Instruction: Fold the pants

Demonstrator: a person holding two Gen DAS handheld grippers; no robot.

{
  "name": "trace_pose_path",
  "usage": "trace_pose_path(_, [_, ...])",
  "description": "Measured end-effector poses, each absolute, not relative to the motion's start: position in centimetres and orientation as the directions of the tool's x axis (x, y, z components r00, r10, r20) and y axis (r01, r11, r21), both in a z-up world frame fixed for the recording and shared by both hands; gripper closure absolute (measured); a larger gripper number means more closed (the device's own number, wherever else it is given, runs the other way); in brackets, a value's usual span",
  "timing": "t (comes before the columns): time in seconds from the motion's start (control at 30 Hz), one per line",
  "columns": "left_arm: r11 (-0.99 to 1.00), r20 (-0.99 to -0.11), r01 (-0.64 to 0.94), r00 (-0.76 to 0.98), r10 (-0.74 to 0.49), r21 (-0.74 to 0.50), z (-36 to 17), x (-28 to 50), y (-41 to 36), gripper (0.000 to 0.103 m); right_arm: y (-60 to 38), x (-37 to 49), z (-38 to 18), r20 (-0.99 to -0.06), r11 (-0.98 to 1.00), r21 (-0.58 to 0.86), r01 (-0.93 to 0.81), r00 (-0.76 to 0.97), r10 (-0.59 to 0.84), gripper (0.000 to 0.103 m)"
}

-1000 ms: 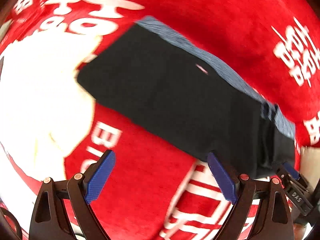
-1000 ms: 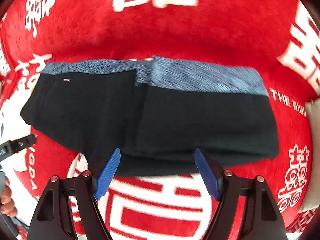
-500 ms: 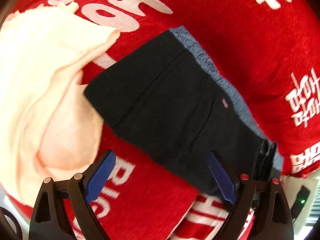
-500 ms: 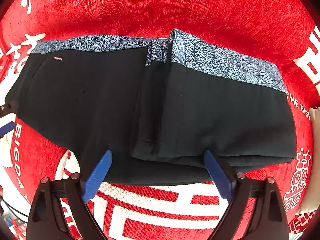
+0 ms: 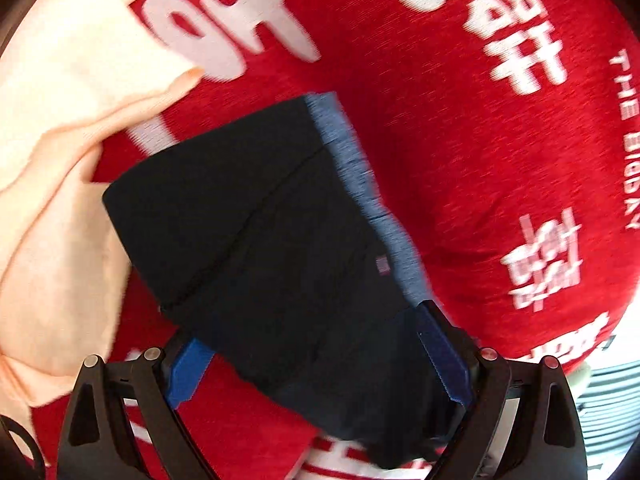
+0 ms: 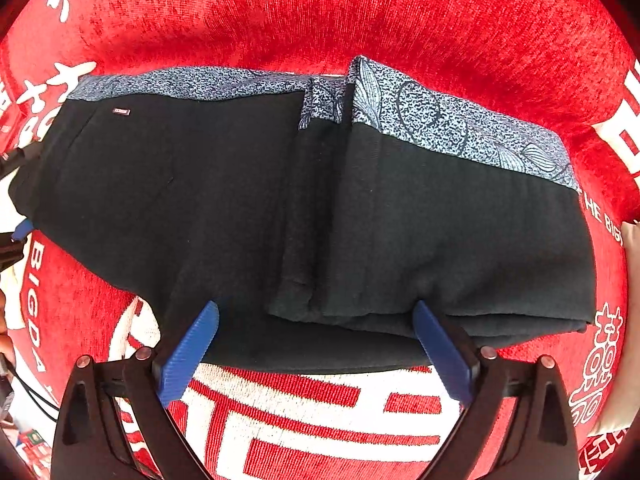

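Black pants (image 6: pixel 192 200) with a blue-grey patterned waistband (image 6: pixel 440 120) lie across the red cloth, their right part folded over on top (image 6: pixel 460 224). My right gripper (image 6: pixel 314 354) points down at their near edge; its jaws are opening, and the hem lies between the fingertips untouched. In the left wrist view the same pants (image 5: pixel 260 240) run diagonally, and their near end lies between the wide-apart fingers of my left gripper (image 5: pixel 316 364), which is open. A blue fingertip (image 6: pixel 20 234) of the left gripper shows at the pants' left end.
A red cloth with white characters (image 6: pixel 320 12) covers the whole surface. A crumpled peach garment (image 5: pixel 60 160) lies just left of the pants' far corner. A pale cushion (image 6: pixel 632 280) sits at the right edge, and something striped (image 5: pixel 612 396) lies beyond the cloth.
The left gripper rolled and closed in on the pants' end, which now lies between its fingers. The right gripper sank closer to the pants and its fingers spread wider.
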State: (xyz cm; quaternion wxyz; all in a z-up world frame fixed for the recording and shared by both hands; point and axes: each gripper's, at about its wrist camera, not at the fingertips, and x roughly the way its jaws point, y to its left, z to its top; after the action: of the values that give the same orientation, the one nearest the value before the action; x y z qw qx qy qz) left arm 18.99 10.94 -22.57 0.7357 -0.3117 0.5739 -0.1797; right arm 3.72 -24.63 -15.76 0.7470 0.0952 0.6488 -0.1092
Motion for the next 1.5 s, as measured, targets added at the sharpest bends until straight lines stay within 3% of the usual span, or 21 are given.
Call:
trace_pose_path(0.07, [0.744, -0.724, -0.059, 0.293, -0.624, -0.665, -21.6, 19.1, 10.6, 0.009, -24.7, 3.5, -15.7, -0.99, 0.958, 0.004, 0.285, 0.137, -0.037, 0.004])
trace_pose_path(0.3, [0.842, -0.836, -0.109, 0.24, -0.494, -0.528, -23.1, 20.0, 8.7, 0.011, -24.9, 3.6, -15.3, -0.991, 0.959, 0.011, 0.283, 0.13, -0.027, 0.004])
trace_pose_path(0.4, [0.922, -0.911, -0.102, 0.227, -0.343, -0.373, -22.6, 20.0, 7.5, 0.04, -25.2, 3.8, -14.6, -0.991, 0.959, 0.025, 0.282, 0.132, -0.014, 0.005])
trace_pose_path(0.43, [0.94, -0.928, -0.1, 0.224, -0.298, -0.326, -22.5, 20.0, 7.5, 0.058, -25.5, 3.9, -14.2, -0.991, 0.957, 0.032, 0.287, 0.137, -0.008, 0.005])
trace_pose_path(0.47, [0.948, -0.935, -0.1, 0.22, -0.276, -0.303, -22.3, 20.0, 7.6, 0.065, -25.8, 4.2, -13.4, -0.989, 0.956, 0.037, 0.292, 0.15, -0.008, 0.005])
trace_pose_path(0.57, [0.955, -0.938, -0.079, 0.224, -0.264, -0.287, -21.4, 19.9, 7.5, 0.072, -26.6, 5.4, -11.1, -0.983, 0.956, 0.05, 0.287, 0.186, -0.005, 0.005])
trace_pose_path(0.73, [0.992, -0.944, 0.085, 0.311, -0.112, -0.09, -19.3, 18.5, 3.9, 0.073, -26.6, 9.5, -8.1, -0.975, 0.967, 0.124, 0.223, 0.208, 0.077, 0.005])
trace_pose_path(0.83, [0.985, -0.935, 0.17, 0.353, -0.039, 0.023, -19.1, 17.5, 2.0, 0.073, -25.4, 14.1, -6.7, -0.96, 0.957, 0.239, 0.166, 0.185, 0.208, 0.004])
trace_pose_path(1.07, [0.974, -0.926, 0.209, 0.377, -0.001, 0.084, -19.3, 16.9, 1.7, 0.073, -18.5, 24.0, -6.6, -0.911, 0.909, 0.412, 0.065, 0.021, 0.411, 0.004])
trace_pose_path(1.33, [0.956, -0.91, 0.26, 0.415, 0.015, 0.134, -19.4, 16.2, 0.9, 0.073, -6.2, 30.1, -9.2, -0.93, 0.917, 0.333, -0.219, -0.236, 0.282, 0.003])
trace_pose_path(1.5, [0.945, -0.902, 0.286, 0.431, 0.019, 0.157, -19.2, 15.6, 0.5, 0.073, -2.2, 31.5, -11.6, -0.914, 0.907, 0.331, -0.262, -0.327, 0.239, 0.002])
